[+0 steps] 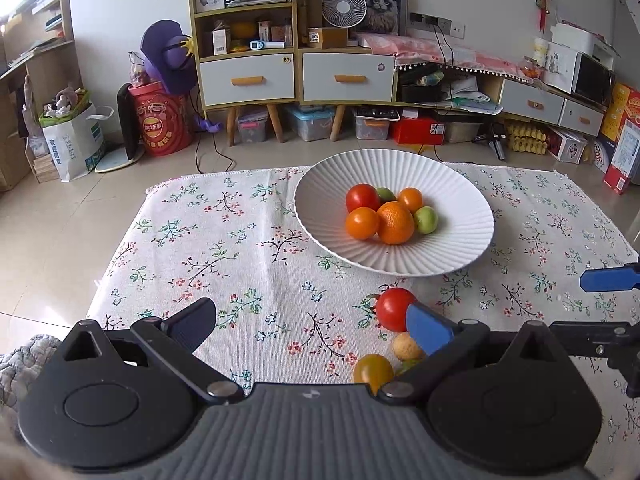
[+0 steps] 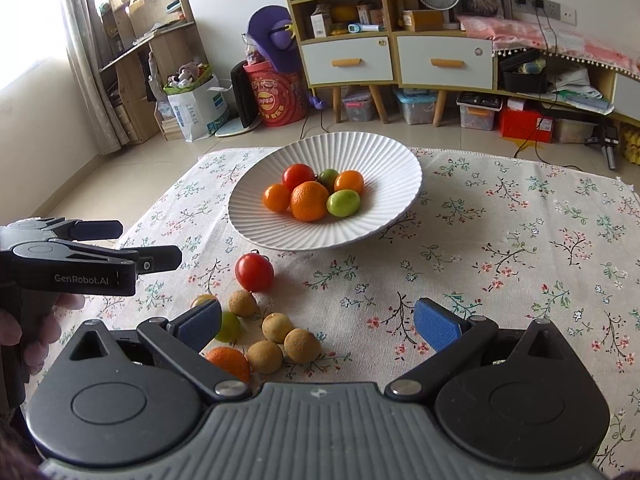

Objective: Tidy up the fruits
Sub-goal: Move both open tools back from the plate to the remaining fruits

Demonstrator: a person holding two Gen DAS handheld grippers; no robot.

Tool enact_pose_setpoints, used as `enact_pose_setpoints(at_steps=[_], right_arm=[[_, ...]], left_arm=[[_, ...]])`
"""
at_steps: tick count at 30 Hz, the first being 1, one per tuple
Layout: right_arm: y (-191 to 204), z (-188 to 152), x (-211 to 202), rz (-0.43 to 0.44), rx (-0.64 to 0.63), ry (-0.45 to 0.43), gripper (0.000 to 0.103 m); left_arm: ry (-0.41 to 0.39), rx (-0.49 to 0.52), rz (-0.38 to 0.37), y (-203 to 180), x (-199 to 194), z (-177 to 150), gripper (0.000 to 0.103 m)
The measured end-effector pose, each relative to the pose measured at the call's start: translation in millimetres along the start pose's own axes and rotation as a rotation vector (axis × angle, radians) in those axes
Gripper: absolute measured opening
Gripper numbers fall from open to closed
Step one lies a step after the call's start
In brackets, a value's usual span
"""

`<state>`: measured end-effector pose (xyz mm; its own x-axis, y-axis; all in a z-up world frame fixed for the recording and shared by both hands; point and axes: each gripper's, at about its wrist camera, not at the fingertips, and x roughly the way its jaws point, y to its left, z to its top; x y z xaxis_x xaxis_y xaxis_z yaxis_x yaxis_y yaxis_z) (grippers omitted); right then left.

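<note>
A white ribbed plate (image 1: 452, 256) (image 2: 276, 236) on the floral cloth holds a red tomato, oranges and green fruits. A loose red tomato (image 1: 394, 308) (image 2: 254, 272) lies on the cloth in front of the plate. Near it lie several tan longans (image 2: 276, 328), an orange (image 2: 230, 360), a green fruit (image 2: 230, 326) and a yellow-orange tomato (image 1: 372, 372). My left gripper (image 1: 312, 328) is open and empty, its right finger beside the loose tomato. My right gripper (image 2: 318, 322) is open and empty, just behind the loose fruits.
The floral cloth (image 1: 248, 256) covers a low table whose far edge lies behind the plate. Beyond it are floor tiles, a shelf cabinet (image 1: 248, 40), storage boxes and a red drum (image 1: 162, 124). The left gripper also shows in the right wrist view (image 2: 152, 246).
</note>
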<state>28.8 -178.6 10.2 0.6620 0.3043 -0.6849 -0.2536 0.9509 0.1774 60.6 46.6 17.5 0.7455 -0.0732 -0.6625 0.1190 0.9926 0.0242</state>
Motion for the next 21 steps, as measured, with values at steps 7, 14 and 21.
enact_pose_setpoints(at_steps=[7,14,21], right_arm=[[5,-32,6,-0.006,-0.069,0.076,0.102],[7,-53,6,-0.001,-0.127,0.129,0.102],[10,-63,10,-0.016,-0.184,0.149,0.102]], left_arm=[[0.002,0.089,-0.027,-6,-9,-29,0.097],[0.043,0.114,-0.056,-1,-7,-53,0.097],[0.057,0.121,-0.089,-2,-6,-68,0.097]])
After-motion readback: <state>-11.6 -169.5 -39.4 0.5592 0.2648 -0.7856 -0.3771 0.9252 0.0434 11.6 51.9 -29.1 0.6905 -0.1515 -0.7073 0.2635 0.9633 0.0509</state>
